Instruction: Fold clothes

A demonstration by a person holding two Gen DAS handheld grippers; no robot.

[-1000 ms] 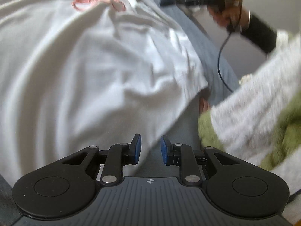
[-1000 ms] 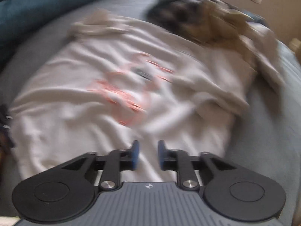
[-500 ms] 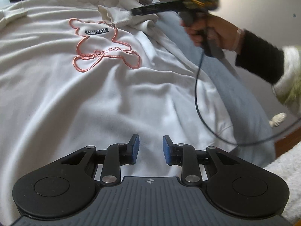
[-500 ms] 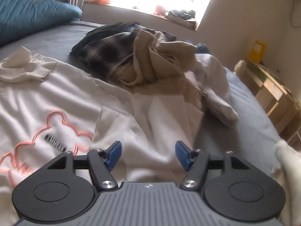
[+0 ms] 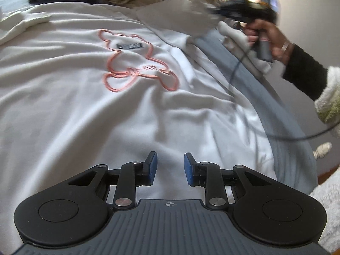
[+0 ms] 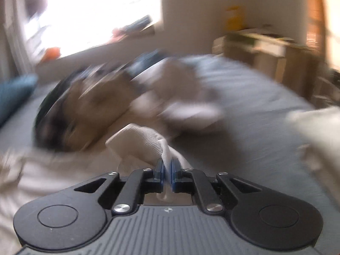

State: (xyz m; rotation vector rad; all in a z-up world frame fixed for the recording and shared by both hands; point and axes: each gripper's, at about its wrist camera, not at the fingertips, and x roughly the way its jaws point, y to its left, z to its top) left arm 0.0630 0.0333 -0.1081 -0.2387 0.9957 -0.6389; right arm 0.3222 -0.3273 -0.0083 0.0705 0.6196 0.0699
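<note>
- A white sweatshirt with a pink bear outline is lying spread front-up across a bed, covering most of the grey sheet.
- The right tongs are pinching a ribbed white cuff of the sweatshirt, pads pressing on the fabric; a person's hand is gripping their handle above the bed's edge.
- The left tongs are hovering over the sweatshirt's lower part, pads apart with nothing between them.
- A heap of plaid and beige clothes is sitting beyond the sweatshirt, with a teal pillow to its left, under a bright window; wooden furniture is standing against the wall.
- Half a second earlier the right tongs were gaping over the fabric; now they are clamping it.
</note>
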